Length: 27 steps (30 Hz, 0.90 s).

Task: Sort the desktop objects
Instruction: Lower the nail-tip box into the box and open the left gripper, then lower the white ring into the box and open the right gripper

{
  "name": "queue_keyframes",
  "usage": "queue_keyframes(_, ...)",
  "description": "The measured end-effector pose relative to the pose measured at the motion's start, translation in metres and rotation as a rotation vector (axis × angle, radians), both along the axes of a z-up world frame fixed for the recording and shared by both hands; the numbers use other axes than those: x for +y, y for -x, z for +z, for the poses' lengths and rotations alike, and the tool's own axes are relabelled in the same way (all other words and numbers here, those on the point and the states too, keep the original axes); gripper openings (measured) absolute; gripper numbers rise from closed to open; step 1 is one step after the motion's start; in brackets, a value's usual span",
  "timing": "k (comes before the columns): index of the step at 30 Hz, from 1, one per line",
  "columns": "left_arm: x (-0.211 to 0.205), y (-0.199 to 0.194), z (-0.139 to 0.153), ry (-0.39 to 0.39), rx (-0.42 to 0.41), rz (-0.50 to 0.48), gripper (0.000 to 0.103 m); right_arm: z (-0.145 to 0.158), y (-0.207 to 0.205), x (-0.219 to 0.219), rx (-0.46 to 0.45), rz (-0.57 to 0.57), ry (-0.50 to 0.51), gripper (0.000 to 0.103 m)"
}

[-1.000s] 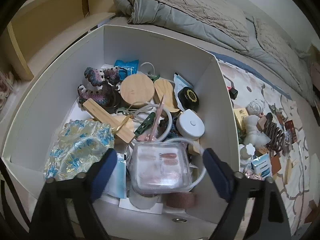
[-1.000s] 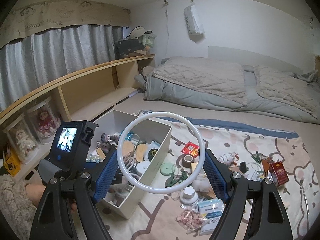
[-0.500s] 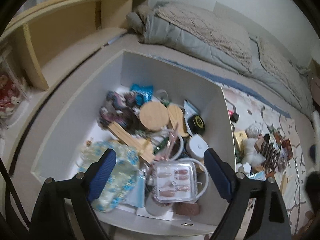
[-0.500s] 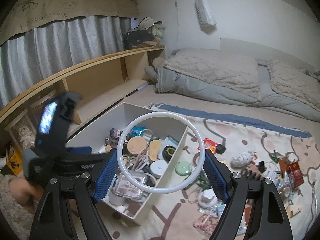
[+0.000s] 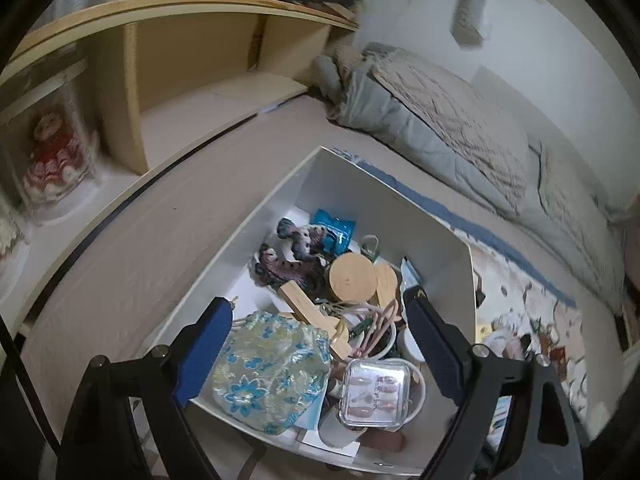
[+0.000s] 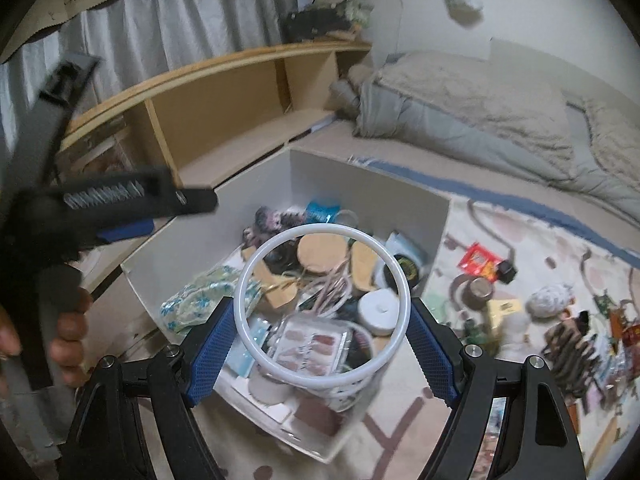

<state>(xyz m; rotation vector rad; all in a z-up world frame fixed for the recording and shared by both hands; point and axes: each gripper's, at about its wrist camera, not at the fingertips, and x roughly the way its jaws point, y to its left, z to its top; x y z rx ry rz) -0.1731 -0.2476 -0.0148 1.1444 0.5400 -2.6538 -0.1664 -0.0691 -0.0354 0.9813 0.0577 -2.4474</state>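
Our right gripper (image 6: 322, 346) pinches a white ring (image 6: 322, 306) by its rim over the crowded white box (image 6: 362, 184); released here, we judge it could snag or roll out. Beyond, our left gripper (image 5: 320, 338) hangs wide and empty; unsorted clutter (image 6: 560, 320) waits on the mat.
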Motion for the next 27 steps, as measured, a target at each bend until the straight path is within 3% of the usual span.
queue_keyframes(11, -0.008, -0.002, 0.004, -0.011, 0.011, 0.025, 0.09, -0.028, 0.018, -0.033, -0.071, 0.03, -0.056, 0.083)
queue_keyframes(27, -0.012, 0.001, -0.001, -0.007, -0.007, 0.038, 0.09, -0.044, 0.021, -0.037, -0.101, 0.04, -0.021, 0.084)
